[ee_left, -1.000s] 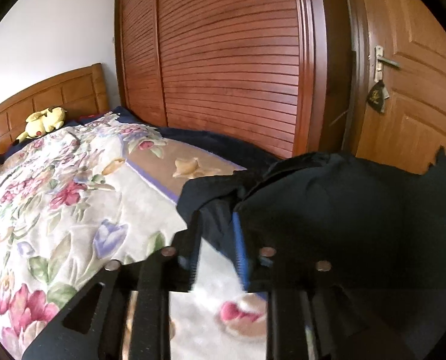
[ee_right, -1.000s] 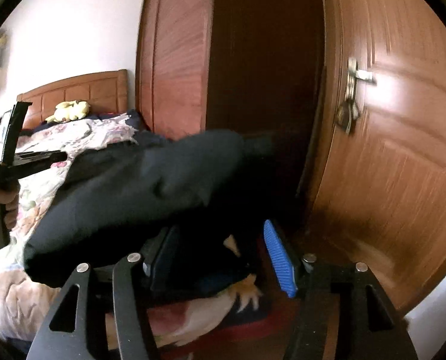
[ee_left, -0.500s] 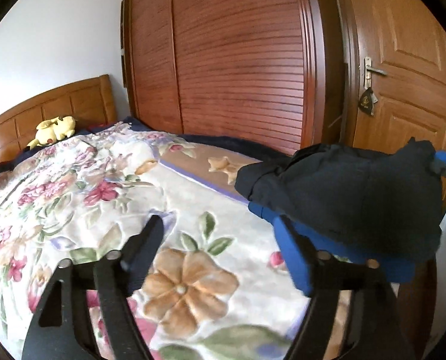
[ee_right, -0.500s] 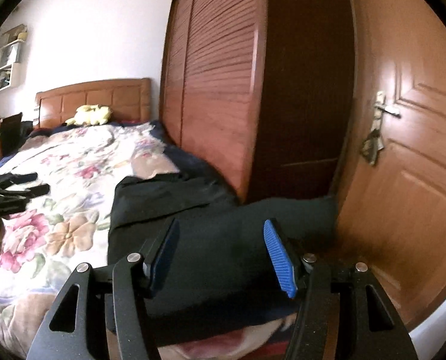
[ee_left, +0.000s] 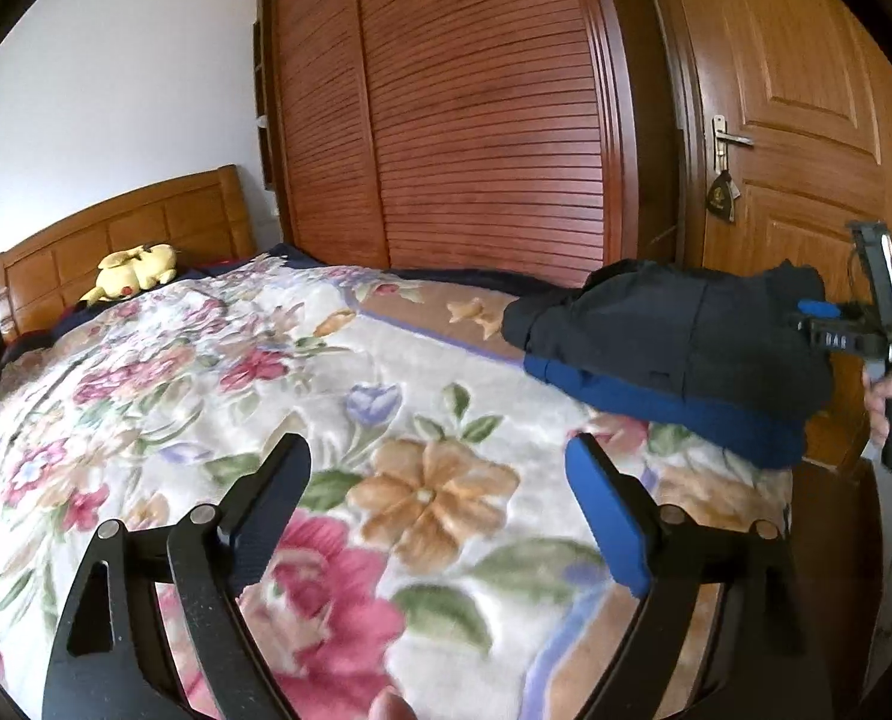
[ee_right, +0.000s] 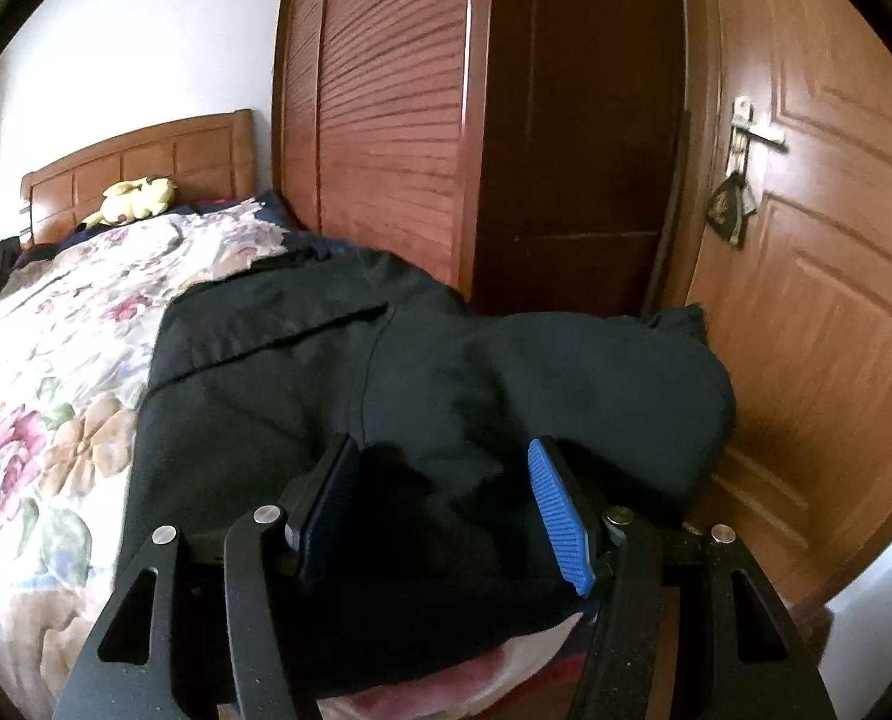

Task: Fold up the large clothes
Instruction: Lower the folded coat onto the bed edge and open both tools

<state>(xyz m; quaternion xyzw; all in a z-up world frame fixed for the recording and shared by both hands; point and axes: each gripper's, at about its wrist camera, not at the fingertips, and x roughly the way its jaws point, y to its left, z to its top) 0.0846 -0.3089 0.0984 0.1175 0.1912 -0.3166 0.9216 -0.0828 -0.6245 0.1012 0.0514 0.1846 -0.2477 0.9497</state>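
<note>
Filling most of both views, the bed (ee_left: 146,360) carries a flowered blanket (ee_left: 422,498), with a wooden headboard (ee_left: 122,240) at its far end and a slatted wardrobe (ee_left: 482,120) standing along its far side. A panelled door (ee_left: 806,120) closes the room beyond the foot corner, with a metal handle (ee_left: 729,138) and a dark tag hanging under it. The dark garment (ee_right: 338,408) lies bunched at the foot corner of the bed nearest the door, partly folded over on itself, with a blue layer (ee_left: 674,408) showing along its lower edge. A yellow stuffed toy (ee_left: 134,267) sits by the headboard. The left claw (ee_left: 440,480) hovers above the bare blanket, well apart from the garment; its jaws are opening, spread wide with nothing between them. The right claw (ee_right: 443,498) reaches over the garment at the foot edge, its jaws partly spread with dark cloth lying between them; whether the pads press on that cloth cannot be told. From the left view, a hand (ee_left: 887,402) grips the right claw's handle beside the door.
</note>
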